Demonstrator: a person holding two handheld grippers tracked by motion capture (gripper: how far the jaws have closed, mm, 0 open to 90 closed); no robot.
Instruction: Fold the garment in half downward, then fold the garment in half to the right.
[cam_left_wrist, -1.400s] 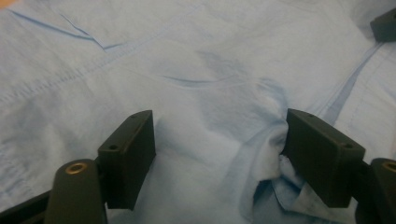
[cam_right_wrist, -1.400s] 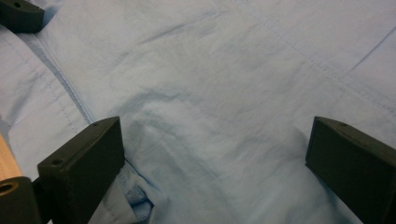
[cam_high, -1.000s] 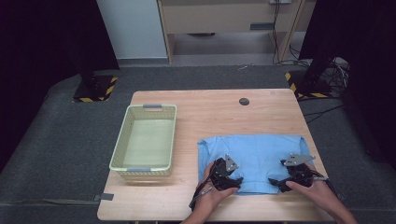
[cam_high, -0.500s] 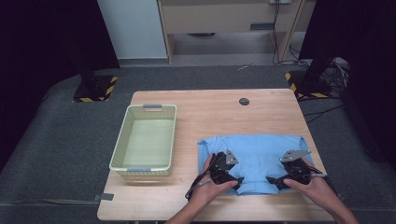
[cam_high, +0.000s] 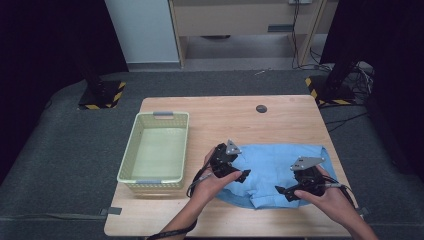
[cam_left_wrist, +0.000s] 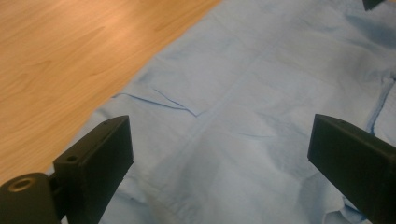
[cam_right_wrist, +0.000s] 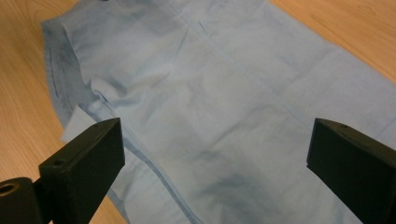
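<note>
The blue shirt (cam_high: 272, 170) lay flat near the bench's (cam_high: 220, 112) front right corner. Both the left gripper (cam_high: 239, 176) and right gripper (cam_high: 286, 191) hovered over it, jaws spread wide, gripping nothing.

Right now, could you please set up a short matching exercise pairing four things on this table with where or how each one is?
Things:
1. basket
2. blue shirt
3. left hand-held gripper
4. small dark disc

States:
A. jaws wide apart over blue cloth
B. near the table's far edge
C. spread flat on the table's right part
D. nothing inside, on the left

Pairs: 1-D, 2-C, 3-A, 4-B
</note>
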